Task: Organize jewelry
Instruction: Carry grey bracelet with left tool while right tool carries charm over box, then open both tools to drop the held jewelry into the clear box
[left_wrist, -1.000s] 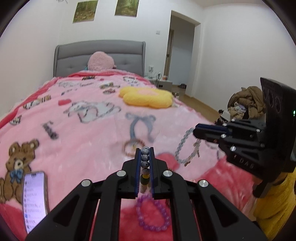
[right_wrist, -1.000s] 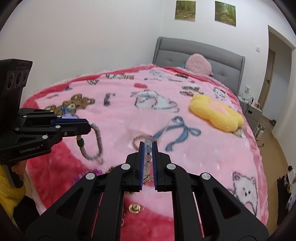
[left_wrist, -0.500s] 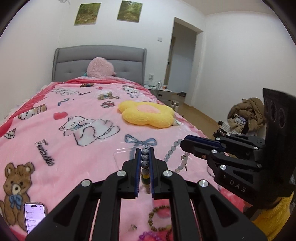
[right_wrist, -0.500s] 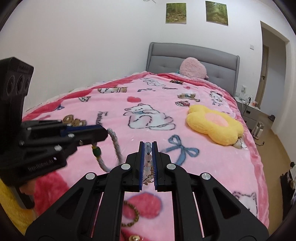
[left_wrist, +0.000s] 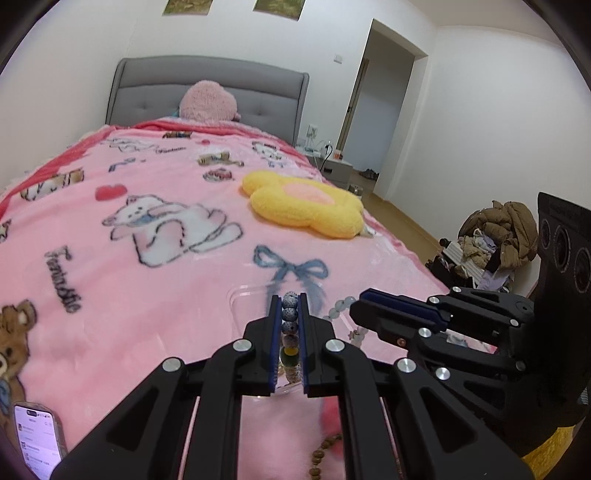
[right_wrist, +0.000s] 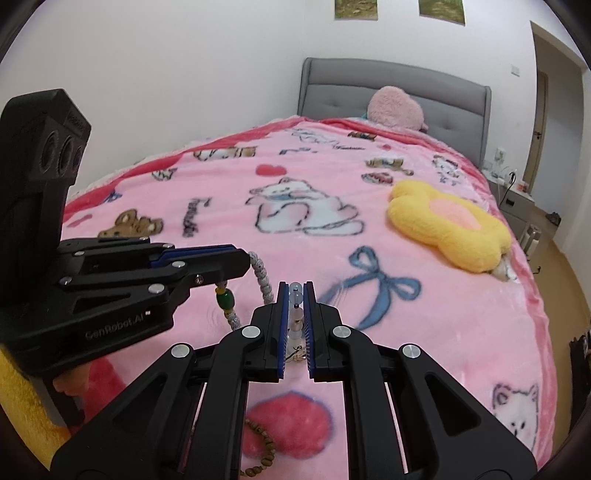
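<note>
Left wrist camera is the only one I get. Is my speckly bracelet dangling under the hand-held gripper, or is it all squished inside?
Observer: It dangles. In the right wrist view the speckled bracelet hangs in a loop below the left hand-held gripper, with a green bead on the near strand.
Operator: What is the other one pinching?
Observer: The right hand-held gripper is shut on a pale bead bracelet. Its blue and milky beads are lined up between the fingers.
Operator: Is there anything shiny on it?
Observer: Yes, a small metal clasp hangs at the near end of those beads.
</note>
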